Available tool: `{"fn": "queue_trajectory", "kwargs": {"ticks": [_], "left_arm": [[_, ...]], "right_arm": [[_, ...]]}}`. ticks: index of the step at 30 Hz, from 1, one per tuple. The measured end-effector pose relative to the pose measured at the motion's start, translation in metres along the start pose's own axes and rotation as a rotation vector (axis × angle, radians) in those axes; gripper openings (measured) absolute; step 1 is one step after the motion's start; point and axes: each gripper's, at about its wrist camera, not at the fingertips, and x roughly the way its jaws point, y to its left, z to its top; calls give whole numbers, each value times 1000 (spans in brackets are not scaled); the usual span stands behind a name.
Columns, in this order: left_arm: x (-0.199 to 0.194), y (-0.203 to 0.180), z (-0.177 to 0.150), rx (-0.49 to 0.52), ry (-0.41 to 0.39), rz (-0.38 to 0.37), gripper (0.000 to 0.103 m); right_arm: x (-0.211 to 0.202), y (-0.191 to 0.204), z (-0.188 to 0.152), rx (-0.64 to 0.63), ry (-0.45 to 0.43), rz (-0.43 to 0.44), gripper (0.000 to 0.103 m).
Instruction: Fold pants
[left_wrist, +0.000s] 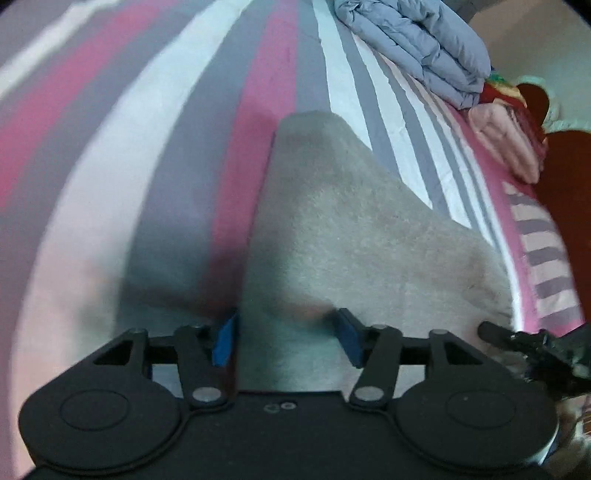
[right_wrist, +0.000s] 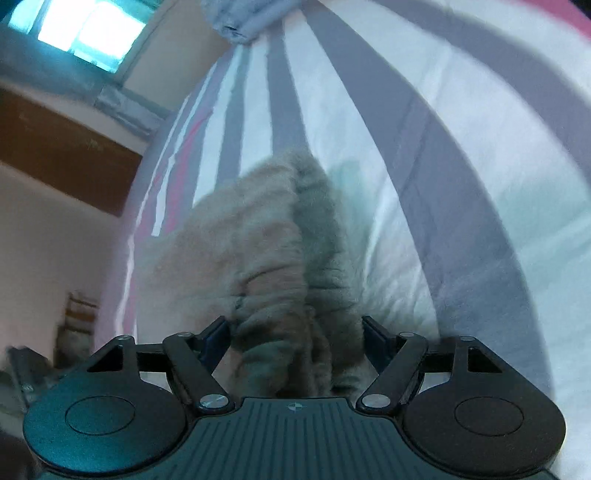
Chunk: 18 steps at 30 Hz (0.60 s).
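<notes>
My left gripper (left_wrist: 286, 339) sits at bottom centre, jaws apart over the grey fleecy pants (left_wrist: 351, 236), not pinching. Right gripper (right_wrist: 295, 341) likewise released, gathered waistband between its fingers. Pants lie mid-frame on the striped sheet (left_wrist: 166, 129).

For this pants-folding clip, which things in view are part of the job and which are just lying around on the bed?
Part of the job:
- fuzzy beige pants, lying on the striped bedsheet
- left gripper, jaws apart over the fabric
- right gripper, jaws apart around the gathered fabric

Just lying about:
- folded blue-grey quilted garment
- folded pink garment
- red patterned item
</notes>
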Motion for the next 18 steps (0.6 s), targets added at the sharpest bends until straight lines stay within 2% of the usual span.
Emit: {"fn": "queue_trajectory", "kwargs": {"ticks": [2,3,6,8,9,12,15,18], "left_arm": [[4,1,2,-3,-5,-11,50],[5,2,2,-4,-10,-12,48],[2,-4,-7,7,-45,8,32],[-6,-11,-8,9,-84,25,17],[-12,-15,-8,10,-111,31,15],[-30,-31,-3,23,-191,33,13],[-53,-42,17,50,-282,30,13],[-64,-41,36,50,-333,47,13]], "right_arm": [[8,-8,2,26,8,56,72],[10,-8,2,8,14,58,64],[11,-8,0,15,14,72,49],[7,1,-3,18,-12,66,45],[5,11,-4,-8,-28,61,43],[-10,42,-1,-96,-88,89,41],[-21,77,7,-185,-130,133,41],[-25,102,21,-252,-159,177,41]]}}
